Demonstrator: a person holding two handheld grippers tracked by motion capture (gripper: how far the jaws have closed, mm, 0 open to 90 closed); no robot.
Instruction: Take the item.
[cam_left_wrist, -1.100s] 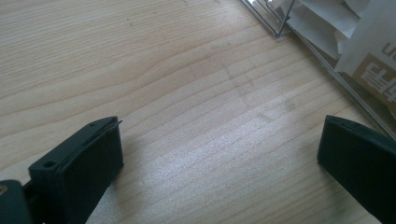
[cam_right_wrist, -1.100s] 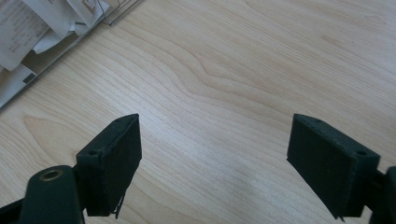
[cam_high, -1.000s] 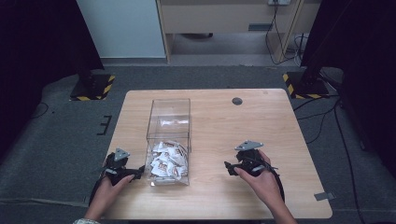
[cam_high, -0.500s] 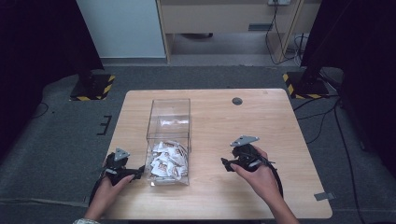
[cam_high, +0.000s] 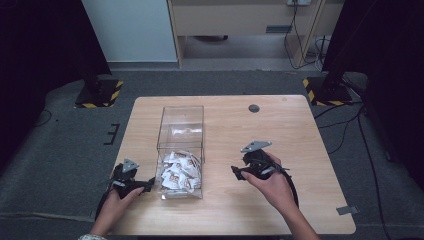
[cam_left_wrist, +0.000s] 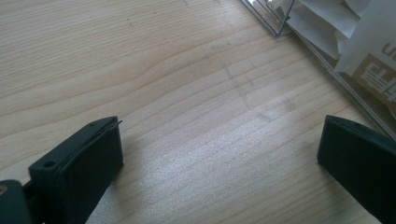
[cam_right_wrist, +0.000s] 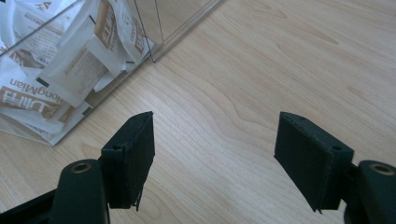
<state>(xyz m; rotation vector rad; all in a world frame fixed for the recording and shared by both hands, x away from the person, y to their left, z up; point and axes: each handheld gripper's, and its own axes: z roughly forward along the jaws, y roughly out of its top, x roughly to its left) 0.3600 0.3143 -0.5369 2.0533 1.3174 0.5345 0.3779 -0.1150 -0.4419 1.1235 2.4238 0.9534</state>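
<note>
Packets (cam_high: 178, 170) piled in clear box (cam_high: 181, 131); none gripped. Left gripper (cam_high: 145, 184) and right gripper (cam_high: 239, 173) held wide open, empty; right jaws just narrowed slightly. Handling judged unstarted.

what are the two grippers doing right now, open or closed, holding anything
Left gripper: open, nothing between the jaws, beside the clear box.
Right gripper: open, holding nothing; its jaws have just been closing a little.

Clear box (cam_high: 181, 131) with packets (cam_high: 177, 171) between both tongs, bare table (cam_high: 280, 130) right
</note>
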